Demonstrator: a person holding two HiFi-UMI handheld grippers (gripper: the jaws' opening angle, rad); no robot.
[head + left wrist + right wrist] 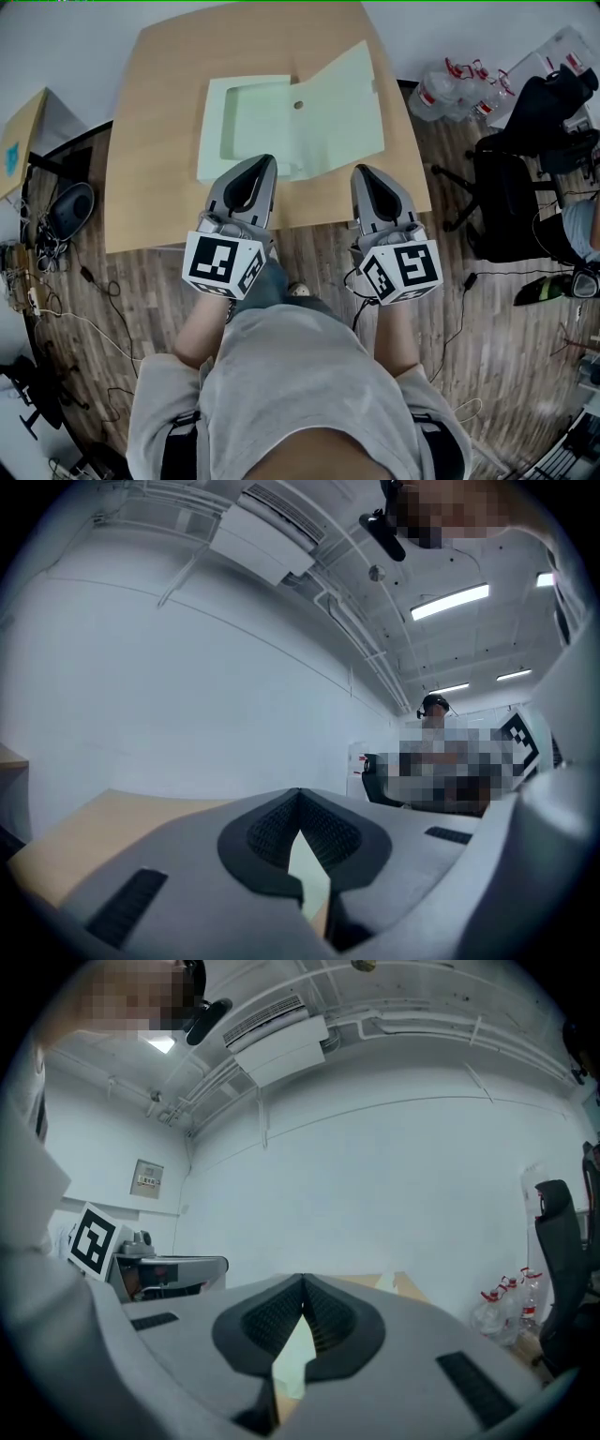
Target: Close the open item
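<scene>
A pale green flat box (246, 122) lies open on the wooden table (150, 131). Its lid (342, 103) is folded out to the right and has a small round hole. My left gripper (265, 161) hovers over the box's near edge, shut, with nothing between its fingers. My right gripper (362, 172) is beside the lid's near right corner, also shut and empty. In the left gripper view the jaws (299, 796) meet at their tips, with pale green showing through the gap behind them. The right gripper (304, 1282) looks the same in its own view.
A black office chair (511, 187) and a cluster of plastic bottles (450, 86) stand right of the table. Cables and a dark round object (70, 208) lie on the wooden floor at the left, near another tabletop (19, 141). My legs are at the table's front edge.
</scene>
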